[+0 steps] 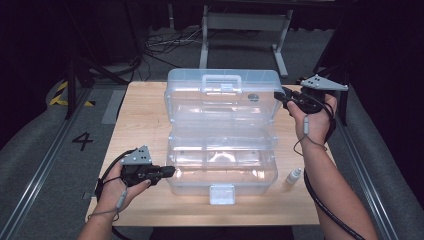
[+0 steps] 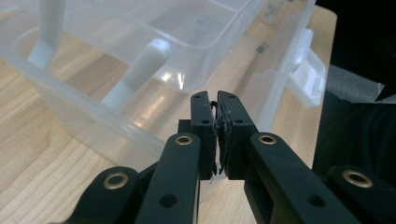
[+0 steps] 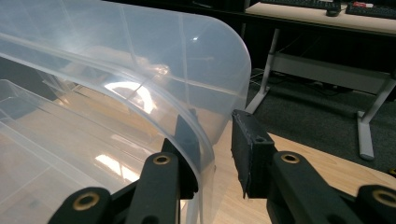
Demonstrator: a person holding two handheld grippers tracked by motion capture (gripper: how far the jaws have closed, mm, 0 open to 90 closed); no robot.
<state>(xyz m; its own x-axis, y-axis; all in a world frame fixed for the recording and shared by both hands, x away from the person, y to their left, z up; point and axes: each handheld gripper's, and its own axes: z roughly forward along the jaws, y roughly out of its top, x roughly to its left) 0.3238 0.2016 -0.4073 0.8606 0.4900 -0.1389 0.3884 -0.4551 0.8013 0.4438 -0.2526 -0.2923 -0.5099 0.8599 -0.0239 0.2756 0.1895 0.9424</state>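
The left gripper (image 1: 167,172) is held level at the near left corner of the clear plastic box (image 1: 222,172), its jaws pressed together on nothing, tips just beside the box wall. The right gripper (image 1: 280,96) is held at the right edge of the raised lid (image 1: 222,95); its jaws are spread astride that edge, one jaw inside, one outside, and whether the pads press cannot be told. The inner jaw is blurred behind the plastic. An inner tray (image 1: 222,141) is seen in the box; its contents cannot be made out. A small white bottle (image 1: 293,175) stands on the wooden table (image 1: 140,120), right of the box.
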